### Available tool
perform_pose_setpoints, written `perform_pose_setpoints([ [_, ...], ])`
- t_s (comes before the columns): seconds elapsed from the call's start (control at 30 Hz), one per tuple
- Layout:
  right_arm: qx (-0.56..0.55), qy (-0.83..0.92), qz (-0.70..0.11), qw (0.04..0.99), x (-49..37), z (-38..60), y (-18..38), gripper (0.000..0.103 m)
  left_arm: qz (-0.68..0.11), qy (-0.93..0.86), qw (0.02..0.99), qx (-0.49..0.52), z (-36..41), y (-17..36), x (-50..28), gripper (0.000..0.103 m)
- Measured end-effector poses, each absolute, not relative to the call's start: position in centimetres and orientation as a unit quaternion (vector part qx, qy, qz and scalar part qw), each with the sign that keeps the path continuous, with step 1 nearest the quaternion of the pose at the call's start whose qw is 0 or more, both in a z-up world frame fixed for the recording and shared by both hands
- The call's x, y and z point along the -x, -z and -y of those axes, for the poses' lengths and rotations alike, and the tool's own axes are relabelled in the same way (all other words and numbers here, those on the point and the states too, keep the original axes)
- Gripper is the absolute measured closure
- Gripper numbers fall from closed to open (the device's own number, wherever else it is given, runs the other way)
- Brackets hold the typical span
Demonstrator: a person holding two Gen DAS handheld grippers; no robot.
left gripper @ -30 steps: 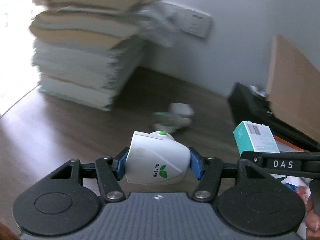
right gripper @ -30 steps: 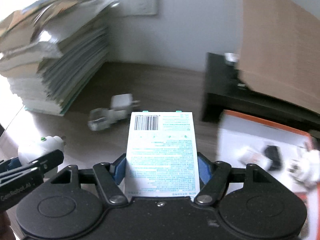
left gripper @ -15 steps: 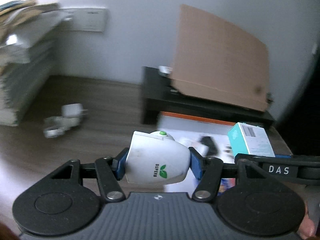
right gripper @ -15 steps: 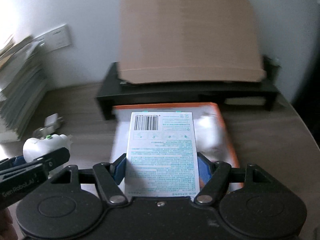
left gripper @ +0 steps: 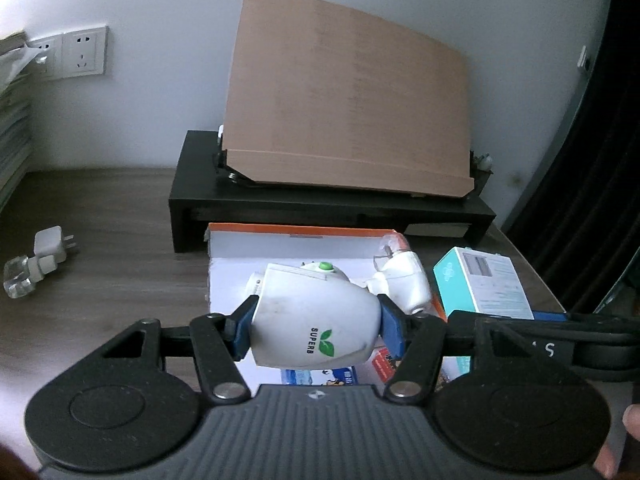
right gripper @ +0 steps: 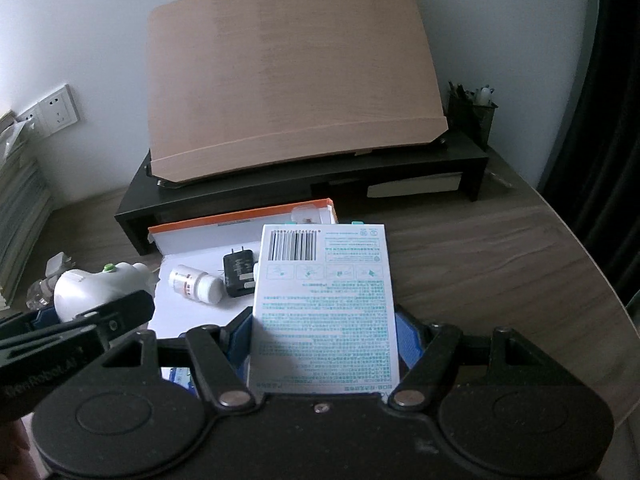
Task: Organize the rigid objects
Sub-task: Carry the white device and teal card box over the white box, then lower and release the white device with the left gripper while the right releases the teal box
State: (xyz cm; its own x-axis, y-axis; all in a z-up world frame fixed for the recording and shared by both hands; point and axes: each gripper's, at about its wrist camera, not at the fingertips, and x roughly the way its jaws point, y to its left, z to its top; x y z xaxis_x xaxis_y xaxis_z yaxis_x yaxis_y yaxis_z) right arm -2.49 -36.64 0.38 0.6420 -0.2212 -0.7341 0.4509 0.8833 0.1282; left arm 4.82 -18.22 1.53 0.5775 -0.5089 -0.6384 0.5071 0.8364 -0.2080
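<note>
Nearest in the left wrist view, the left gripper is clenched on a white egg-shaped device with a green button, its blue pads pressed on both flanks. "SUPERB" and a green leaf mark are printed on the shell. In the right wrist view, the right gripper is clamped on a white and teal carton, whose barcode and dense small print cannot be read.

A second ago a stack of books filled both views. Now both loads have been swung across the tabletop and are held above an open orange-edged box, so the carry is judged almost done and placing is what remains.

Inside the box lie a small white bottle, a black plug adapter and a white nozzle-tipped device. Toward the tabletop's left edge, a white charger is left outside. Beyond the box, along the far edge, a black riser carries a tilted brown board. Wall sockets are seen behind.
</note>
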Motion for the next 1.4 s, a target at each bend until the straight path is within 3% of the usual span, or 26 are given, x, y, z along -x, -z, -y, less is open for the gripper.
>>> perform_pose_setpoints([
  [1.4,-0.138,0.077,-0.395,0.905,5.3,36.7,1.9,0.019,-0.389,0.263,0.883,0.007,18.2,0.1,-2.3,0.041],
])
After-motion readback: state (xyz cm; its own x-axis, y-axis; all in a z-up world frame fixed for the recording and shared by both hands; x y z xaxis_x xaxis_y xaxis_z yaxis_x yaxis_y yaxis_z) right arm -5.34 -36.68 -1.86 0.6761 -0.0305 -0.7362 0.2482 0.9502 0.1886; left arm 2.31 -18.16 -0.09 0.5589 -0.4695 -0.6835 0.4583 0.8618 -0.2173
